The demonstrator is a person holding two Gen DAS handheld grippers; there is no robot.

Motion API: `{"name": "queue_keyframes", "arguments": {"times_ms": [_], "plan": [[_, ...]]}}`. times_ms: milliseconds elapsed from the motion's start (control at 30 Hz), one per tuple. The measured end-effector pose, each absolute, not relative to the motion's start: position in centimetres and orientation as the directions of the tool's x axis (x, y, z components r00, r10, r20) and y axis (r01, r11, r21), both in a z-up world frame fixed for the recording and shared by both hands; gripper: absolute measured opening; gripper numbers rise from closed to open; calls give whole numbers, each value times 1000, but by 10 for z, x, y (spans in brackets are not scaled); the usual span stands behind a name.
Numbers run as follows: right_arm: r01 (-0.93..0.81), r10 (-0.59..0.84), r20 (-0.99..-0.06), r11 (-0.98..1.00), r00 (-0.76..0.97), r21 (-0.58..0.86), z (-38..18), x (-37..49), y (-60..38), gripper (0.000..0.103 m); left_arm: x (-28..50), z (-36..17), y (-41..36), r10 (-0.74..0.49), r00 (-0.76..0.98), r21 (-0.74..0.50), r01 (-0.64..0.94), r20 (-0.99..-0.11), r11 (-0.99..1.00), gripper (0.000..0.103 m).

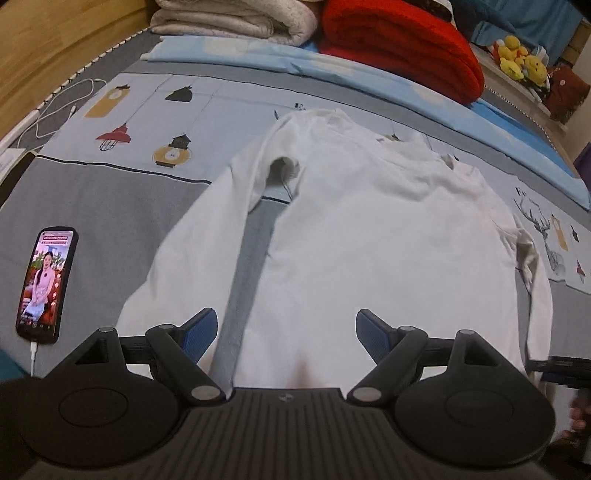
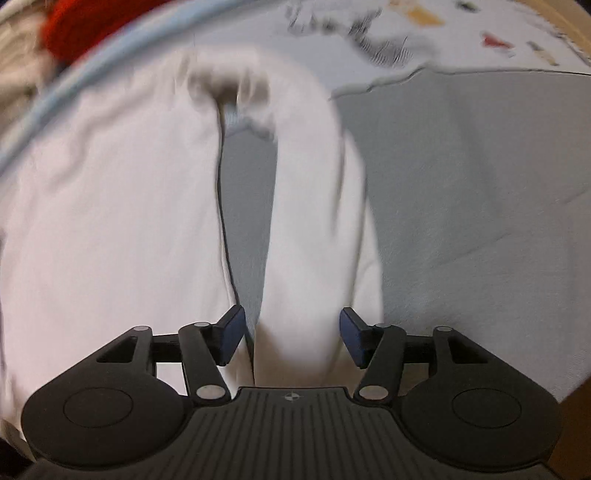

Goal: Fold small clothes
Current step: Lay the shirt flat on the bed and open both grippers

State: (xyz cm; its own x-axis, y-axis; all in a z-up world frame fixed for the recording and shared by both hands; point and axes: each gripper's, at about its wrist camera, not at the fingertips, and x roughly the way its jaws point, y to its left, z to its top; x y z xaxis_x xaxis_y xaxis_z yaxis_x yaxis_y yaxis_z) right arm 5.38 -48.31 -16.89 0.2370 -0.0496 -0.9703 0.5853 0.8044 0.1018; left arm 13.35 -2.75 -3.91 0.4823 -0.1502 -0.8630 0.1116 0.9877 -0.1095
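Observation:
A white long-sleeved shirt [image 1: 369, 229] lies spread flat on the grey patterned bedsheet [image 1: 110, 206], collar at the far end. Its left sleeve [image 1: 192, 251] runs down beside the body with a strip of sheet between them. My left gripper [image 1: 286, 332] hovers open over the shirt's near hem, nothing between its blue pads. In the blurred right wrist view, my right gripper [image 2: 291, 332] is open above the other sleeve [image 2: 314, 221], whose near end lies between the pads without being pinched. The shirt's body [image 2: 110, 221] lies to the left.
A lit phone [image 1: 46, 284] on a charging cable lies on the sheet at the left. A white cable [image 1: 59, 107] coils near the wooden bed frame [image 1: 55, 37]. Folded beige [image 1: 236, 18] and red [image 1: 399, 48] blankets and yellow plush toys [image 1: 517, 62] line the far edge.

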Motion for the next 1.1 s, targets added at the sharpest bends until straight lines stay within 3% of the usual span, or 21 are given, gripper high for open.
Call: {"name": "queue_keyframes", "arguments": {"times_ms": [33, 67, 100, 200, 300, 400, 467, 533, 567, 600, 700, 800, 900, 1000, 1100], "plan": [[584, -67, -974, 808, 216, 74, -175, 58, -480, 56, 130, -35, -32, -143, 486, -101, 112, -862, 989, 86], [578, -105, -967, 814, 233, 51, -171, 59, -476, 41, 126, -31, -35, -139, 490, -94, 115, -861, 989, 86], [569, -106, -962, 820, 251, 58, -167, 59, -476, 4, 125, -27, -38, -138, 493, -90, 121, -859, 989, 86], [561, -23, -932, 804, 363, 199, -134, 50, -496, 6, 119, -15, -49, -119, 514, -53, 141, -850, 989, 86], [526, -32, -881, 812, 472, 252, -82, 44, -543, 6, 115, -7, -61, -92, 529, -17, 144, -844, 989, 86], [618, -179, -842, 757, 508, 212, -33, 41, -625, 6, 114, -5, -73, -80, 526, -3, 146, -847, 989, 86], [756, -396, -810, 649, 433, 87, -10, 39, -687, 10, 112, -4, -82, -77, 524, 5, 153, -848, 988, 86], [875, -575, -764, 483, 291, -30, 5, 29, -733, 35, 111, -4, -90, -65, 520, 16, 151, -852, 988, 86], [896, -616, -736, 443, 280, -30, 11, 19, -744, 55, 110, -5, -92, -66, 517, 16, 151, -853, 988, 87], [899, -622, -719, 438, 310, 9, 14, 8, -747, 60, 110, -5, -94, -69, 514, 12, 153, -855, 988, 88], [846, -516, -714, 493, 473, 204, 5, -22, -728, 66, 111, -9, -98, -62, 517, 23, 157, -854, 987, 90], [748, -380, -715, 592, 587, 300, -8, -44, -681, 66, 114, -14, -102, -62, 501, 21, 157, -863, 987, 90], [671, -298, -726, 682, 620, 293, -7, -53, -608, 66, 111, -12, -108, -87, 507, 12, 188, -857, 982, 90], [602, -245, -760, 765, 601, 229, 1, -51, -527, 68, 102, -6, -115, -94, 522, 23, 212, -848, 977, 101], [530, -225, -769, 831, 598, 170, 13, -46, -456, 72, 88, -1, -115, -112, 542, 15, 224, -833, 975, 103]]}}
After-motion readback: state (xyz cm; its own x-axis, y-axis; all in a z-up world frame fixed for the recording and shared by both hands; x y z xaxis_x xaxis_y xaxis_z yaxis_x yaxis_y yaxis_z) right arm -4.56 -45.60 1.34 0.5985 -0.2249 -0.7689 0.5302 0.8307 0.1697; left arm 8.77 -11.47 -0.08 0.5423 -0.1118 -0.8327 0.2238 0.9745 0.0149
